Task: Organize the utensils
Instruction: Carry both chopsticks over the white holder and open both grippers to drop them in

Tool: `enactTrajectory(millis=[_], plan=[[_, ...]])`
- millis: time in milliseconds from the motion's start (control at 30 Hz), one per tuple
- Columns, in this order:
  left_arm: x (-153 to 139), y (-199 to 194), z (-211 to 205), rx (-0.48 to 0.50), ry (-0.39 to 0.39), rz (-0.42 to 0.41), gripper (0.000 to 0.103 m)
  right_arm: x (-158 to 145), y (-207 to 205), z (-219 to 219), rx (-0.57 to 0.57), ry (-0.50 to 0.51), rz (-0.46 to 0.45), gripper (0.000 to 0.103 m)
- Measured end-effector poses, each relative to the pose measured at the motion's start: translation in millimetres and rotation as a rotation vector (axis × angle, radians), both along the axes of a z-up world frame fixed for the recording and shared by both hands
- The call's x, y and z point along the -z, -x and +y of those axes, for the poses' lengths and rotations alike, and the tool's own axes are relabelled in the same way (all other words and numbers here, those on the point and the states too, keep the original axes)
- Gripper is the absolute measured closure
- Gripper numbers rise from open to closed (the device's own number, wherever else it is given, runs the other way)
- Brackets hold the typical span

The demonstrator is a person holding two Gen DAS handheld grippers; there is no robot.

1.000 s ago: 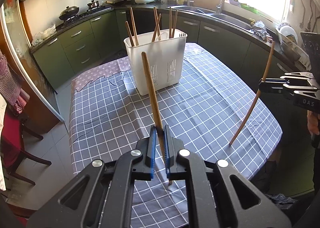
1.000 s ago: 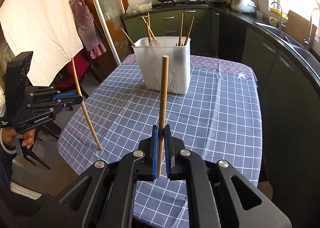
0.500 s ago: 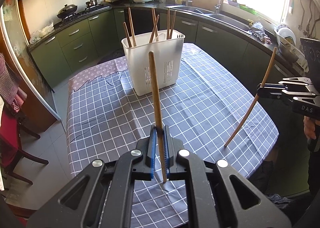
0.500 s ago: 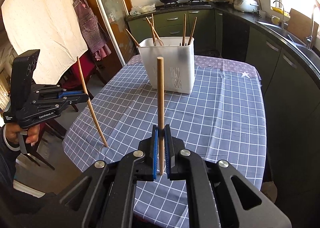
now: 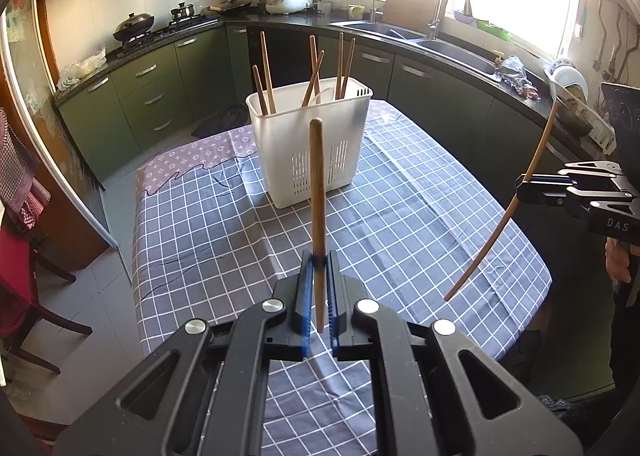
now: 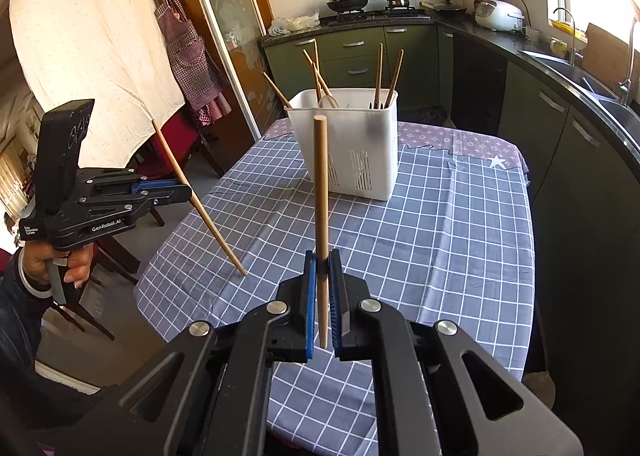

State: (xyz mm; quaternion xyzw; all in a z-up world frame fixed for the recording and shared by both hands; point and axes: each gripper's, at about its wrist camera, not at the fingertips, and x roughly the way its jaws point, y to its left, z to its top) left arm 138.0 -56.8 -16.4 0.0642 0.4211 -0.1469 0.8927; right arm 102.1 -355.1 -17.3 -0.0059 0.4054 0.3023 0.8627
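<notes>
the left gripper (image 5: pixel 318 262) is clamped on one chopstick (image 5: pixel 318 192), the right gripper (image 6: pixel 322 260) on another chopstick (image 6: pixel 321 192), each pinched low and upright, likely for dropping into the white holder (image 5: pixel 308 140) near the table's (image 5: pixel 440 216) far edge.

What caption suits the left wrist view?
Left gripper clamps a chopstick upright before the white utensil basket.

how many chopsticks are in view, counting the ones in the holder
8: one in the left gripper, one in the right gripper, six standing in the white holder; more may be hidden inside.
</notes>
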Motion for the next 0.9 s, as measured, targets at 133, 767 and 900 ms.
enactTrajectory(millis=[133, 767, 900], plan=[[-21, -7, -2, 0.007, 0.01, -0.029, 0.096, -21, -10, -1, 0.002, -0.013, -0.035, 0.096], [-150, -98, -24, -0.048, 0.025, -0.378, 0.096, -156, -95, -3, 0.083, -0.165, -0.252, 0.096], [-128, -129, -25, -0.067, 0.036, -0.33, 0.096, -156, -118, 4, 0.094, -0.169, -0.254, 0.096]])
